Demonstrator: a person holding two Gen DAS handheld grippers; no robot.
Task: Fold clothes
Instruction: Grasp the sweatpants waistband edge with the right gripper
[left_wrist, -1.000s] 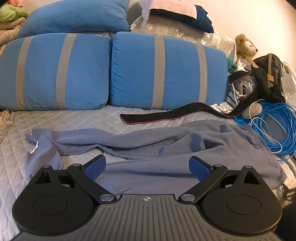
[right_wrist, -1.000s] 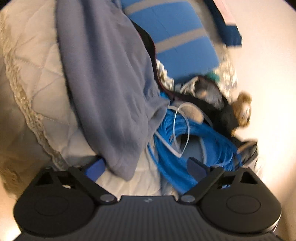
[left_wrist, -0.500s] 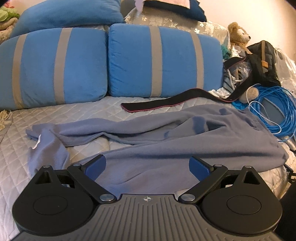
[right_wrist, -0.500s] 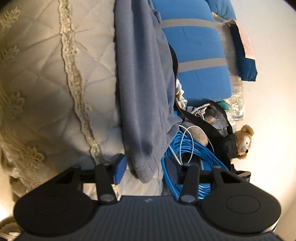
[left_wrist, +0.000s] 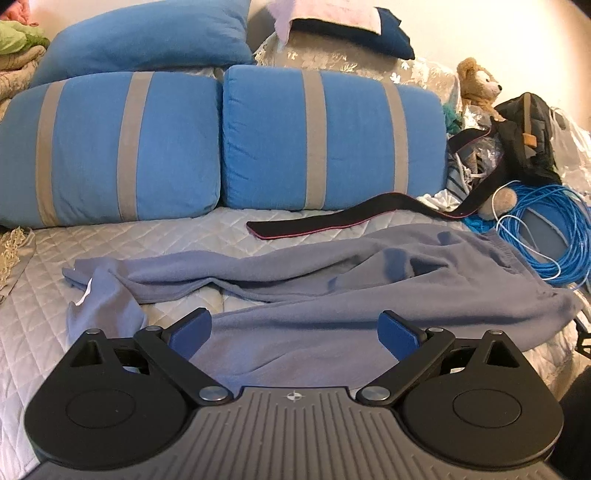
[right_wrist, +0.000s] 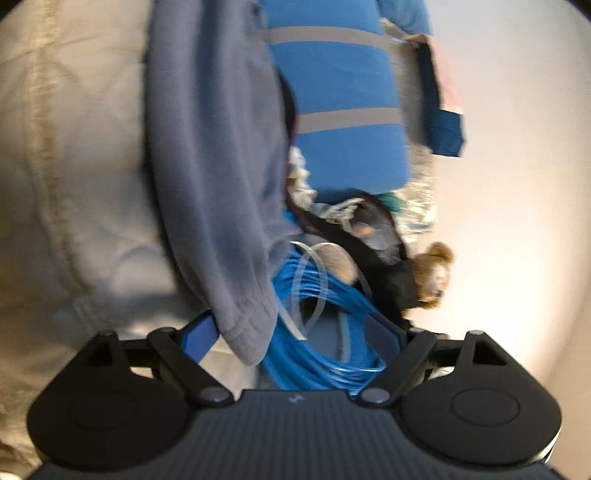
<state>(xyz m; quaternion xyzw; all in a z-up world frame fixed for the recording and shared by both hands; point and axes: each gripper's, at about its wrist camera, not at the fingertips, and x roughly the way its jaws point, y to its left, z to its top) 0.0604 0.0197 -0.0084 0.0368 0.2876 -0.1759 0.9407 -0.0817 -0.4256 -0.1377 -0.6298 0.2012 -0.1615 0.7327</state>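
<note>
A grey-blue pair of sweatpants (left_wrist: 332, 280) lies rumpled across the quilted bed (left_wrist: 155, 243), waistband to the right, one leg end folded back at the left. My left gripper (left_wrist: 293, 330) hovers open over the near leg, pads apart and touching nothing. In the blurred, rolled right wrist view the ribbed waistband corner (right_wrist: 247, 332) of the sweatpants (right_wrist: 207, 147) hangs between the pads of my right gripper (right_wrist: 291, 332). Its jaws are opening and the pads stand clear of the cloth.
Two blue pillows with grey stripes (left_wrist: 325, 140) line the back. A black strap (left_wrist: 332, 221) lies behind the pants. A blue cable coil (left_wrist: 546, 236), a black bag (left_wrist: 528, 136) and a teddy bear (left_wrist: 476, 85) crowd the right side; the cable coil (right_wrist: 332, 332) lies under my right gripper.
The right gripper narrowed on the waistband corner half a second ago and has widened again, rolling as it went. The left gripper stayed wide, its view dipping and lifting slightly.
</note>
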